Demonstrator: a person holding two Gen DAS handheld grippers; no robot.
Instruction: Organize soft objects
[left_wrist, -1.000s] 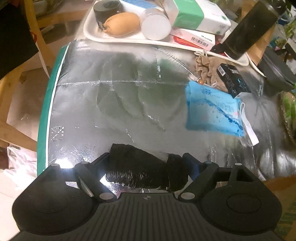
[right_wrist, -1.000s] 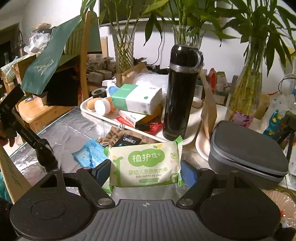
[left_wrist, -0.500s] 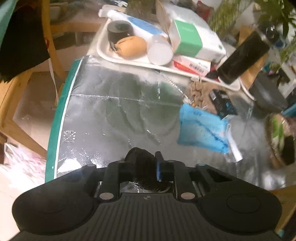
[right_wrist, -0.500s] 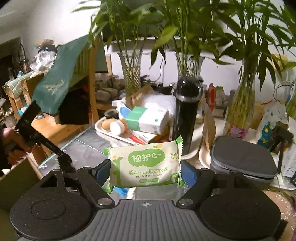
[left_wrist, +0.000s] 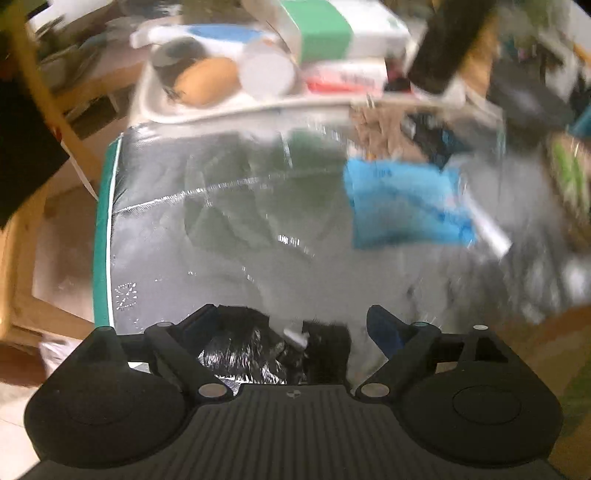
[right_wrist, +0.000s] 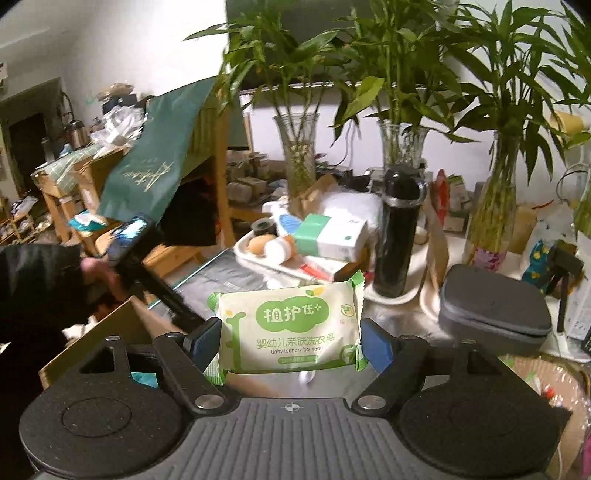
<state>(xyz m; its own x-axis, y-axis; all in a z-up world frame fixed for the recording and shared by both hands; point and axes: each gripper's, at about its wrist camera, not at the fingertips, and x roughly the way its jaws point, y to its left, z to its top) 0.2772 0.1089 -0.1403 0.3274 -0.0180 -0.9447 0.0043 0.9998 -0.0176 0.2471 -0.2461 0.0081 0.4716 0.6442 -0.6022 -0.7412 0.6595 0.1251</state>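
Observation:
My left gripper (left_wrist: 293, 321) points down at the silver mat (left_wrist: 229, 229), and its jaws are opening. A black fuzzy item in clear wrap (left_wrist: 255, 347) lies between them, close to the left finger, with a gap to the right finger. In the right wrist view a person's hand (right_wrist: 99, 273) holds that gripper low at the left. My right gripper (right_wrist: 290, 341) is shut on a green and white baby laundry soap pack (right_wrist: 288, 325), lifted above the table. A blue soft pack (left_wrist: 402, 206) and a beige pouch (left_wrist: 373, 129) lie on the mat further right.
A white tray (left_wrist: 155, 107) at the mat's far edge holds a tissue box (right_wrist: 328, 236), a jar and tubes. A black flask (right_wrist: 399, 229), a grey case (right_wrist: 491, 310) and glass vases with plants (right_wrist: 299, 155) stand behind. A cardboard box (right_wrist: 110, 332) sits at the lower left.
The left jaws squeezed the black item half a second ago and now stand wide again, the view blurred by motion. The right gripper has risen with the soap pack.

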